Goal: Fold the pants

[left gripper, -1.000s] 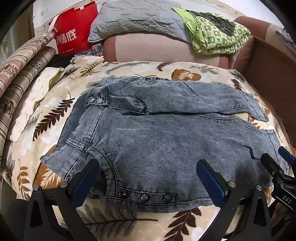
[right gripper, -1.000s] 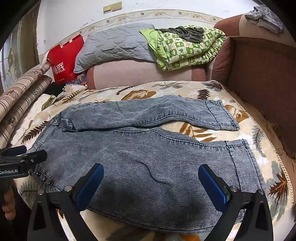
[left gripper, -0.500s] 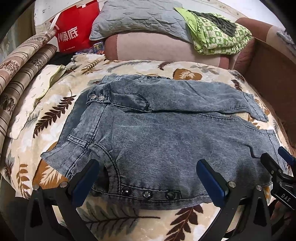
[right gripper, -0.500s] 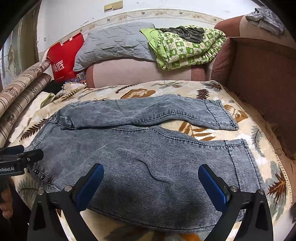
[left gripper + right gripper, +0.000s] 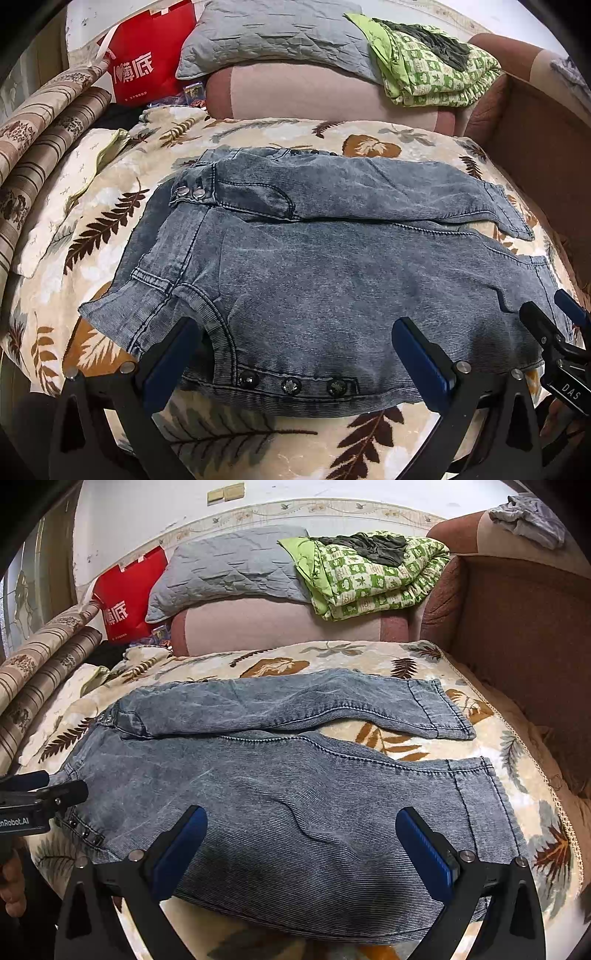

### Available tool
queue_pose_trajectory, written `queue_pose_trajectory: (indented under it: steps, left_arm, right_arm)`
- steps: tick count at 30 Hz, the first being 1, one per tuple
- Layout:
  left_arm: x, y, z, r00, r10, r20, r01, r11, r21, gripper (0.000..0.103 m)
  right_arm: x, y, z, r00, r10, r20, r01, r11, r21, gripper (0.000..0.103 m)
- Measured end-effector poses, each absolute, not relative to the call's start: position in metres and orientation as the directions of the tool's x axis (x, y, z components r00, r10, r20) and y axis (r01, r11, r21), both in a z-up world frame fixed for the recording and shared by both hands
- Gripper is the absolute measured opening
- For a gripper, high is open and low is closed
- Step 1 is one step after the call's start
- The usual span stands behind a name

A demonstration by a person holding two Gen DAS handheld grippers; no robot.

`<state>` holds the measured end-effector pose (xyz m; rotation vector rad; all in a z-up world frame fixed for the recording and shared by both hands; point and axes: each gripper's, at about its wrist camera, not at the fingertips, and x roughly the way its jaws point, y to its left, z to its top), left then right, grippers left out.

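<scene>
Lying flat on leaf-print blanket [image 5: 369, 653], faded denim pants [image 5: 295, 775]; both grippers' fingers spread, empty.

A sofa bed covered by a leaf-print blanket, with clothes and bedding lying on it.

The cream blanket [image 5: 332, 657] with brown leaves covers the whole surface under both grippers. A pair of grey-blue pants [image 5: 295, 782] lies flat on it straight ahead of the right gripper, legs spread apart and pointing to that gripper's right, waist to its left. Beyond the pants, a pink bolster [image 5: 280, 624] lies along the far edge. Far to the left of the left gripper, striped rolled cushions [image 5: 40, 147] rest at the blanket's edge, with a pale patterned pillow [image 5: 62, 192] lying beside them.
</scene>
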<state>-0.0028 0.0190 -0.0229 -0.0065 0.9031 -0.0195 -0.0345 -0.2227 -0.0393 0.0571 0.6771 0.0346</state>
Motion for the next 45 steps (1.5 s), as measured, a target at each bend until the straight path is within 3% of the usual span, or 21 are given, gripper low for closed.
queue_pose_trajectory:
  steps: [16,19,24,30,32,34,38,45]
  left_arm:
    - [-0.004,0.031,-0.024,0.613,-0.018,-0.790,-0.015,0.999,-0.034,0.103]
    - [-0.006,0.067,-0.028,0.607,-0.008,-0.795,-0.130,0.985,-0.110,0.103]
    - [-0.010,0.161,-0.055,0.526,0.002,-0.850,-0.466,0.837,-0.286,0.103]
    - [0.003,0.198,-0.072,0.537,-0.045,-0.842,-0.522,0.767,-0.374,0.103]
    - [0.009,0.200,-0.071,0.546,-0.038,-0.837,-0.506,0.781,-0.365,0.083]
    - [0.014,0.203,-0.071,0.545,-0.042,-0.837,-0.497,0.788,-0.363,0.014]
    - [0.024,0.213,-0.073,0.544,-0.098,-0.833,-0.489,0.770,-0.410,0.006]
    - [0.005,0.216,-0.039,0.646,-0.044,-0.762,-0.463,0.771,-0.437,0.004]
  right_arm:
    - [-0.035,-0.222,-0.040,0.779,0.049,-0.625,-0.013,0.998,0.063,0.103]
    - [-0.035,-0.223,-0.041,0.776,0.052,-0.629,-0.012,0.998,0.068,0.103]
    - [-0.034,-0.226,-0.042,0.772,0.056,-0.633,-0.006,0.997,0.082,0.103]
    - [-0.036,-0.237,-0.038,0.724,0.174,-0.667,-0.018,0.972,0.234,0.103]
    - [-0.043,-0.254,-0.037,0.696,0.273,-0.664,0.009,0.922,0.388,0.103]
    - [-0.054,-0.276,-0.042,0.666,0.346,-0.661,0.079,0.848,0.524,0.103]
    - [-0.070,-0.310,-0.059,0.631,0.396,-0.667,0.234,0.723,0.650,0.103]
    - [-0.087,-0.366,-0.079,0.643,0.290,-0.709,0.469,0.582,0.664,0.103]
